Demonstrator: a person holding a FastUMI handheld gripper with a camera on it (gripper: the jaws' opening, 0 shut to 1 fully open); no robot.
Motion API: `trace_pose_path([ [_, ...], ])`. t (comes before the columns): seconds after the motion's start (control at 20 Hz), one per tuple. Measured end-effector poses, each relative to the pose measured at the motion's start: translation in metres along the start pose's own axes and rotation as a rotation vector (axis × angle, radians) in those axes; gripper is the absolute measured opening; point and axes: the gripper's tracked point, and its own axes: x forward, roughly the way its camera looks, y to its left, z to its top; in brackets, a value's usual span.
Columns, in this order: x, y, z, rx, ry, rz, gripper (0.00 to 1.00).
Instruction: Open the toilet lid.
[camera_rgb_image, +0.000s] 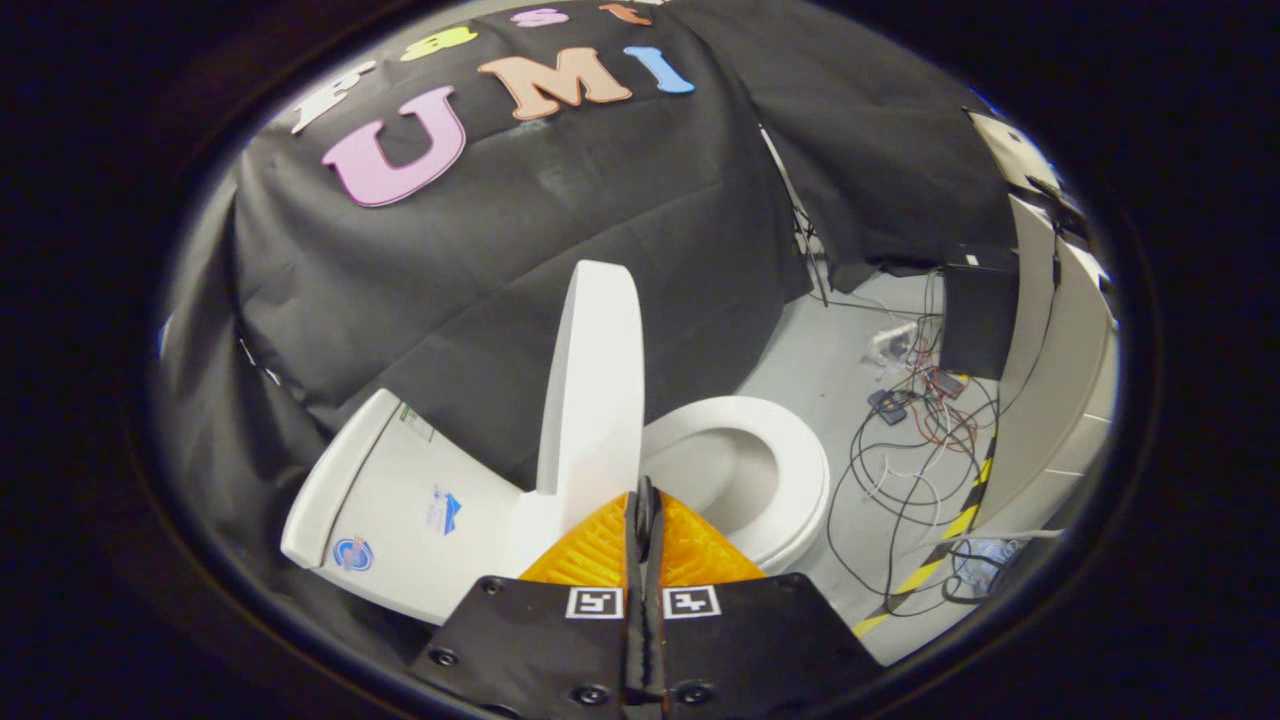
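With the toilet lid (592, 385) already standing upright beside the open seat (760, 470), the gripper (643, 500), jaws pressed together and holding nothing, seems only to need backing away.

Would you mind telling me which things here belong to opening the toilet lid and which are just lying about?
Belongs to the job:
toilet lid, standing raised
toilet seat, down
cistern
gripper, fingers closed together, holding nothing, just before the lid

Lying about:
cables on the floor
black box
striped floor tape

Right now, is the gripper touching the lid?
Cannot tell. In the gripper view the shut gripper overlaps the raised lid's lower edge; no contact or gap shows plainly.
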Motion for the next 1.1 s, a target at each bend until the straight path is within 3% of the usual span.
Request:
trace_pose_path([
  [1.1, -0.018, 0.058, 0.007, -0.154, -0.076, 0.031, 0.01],
])
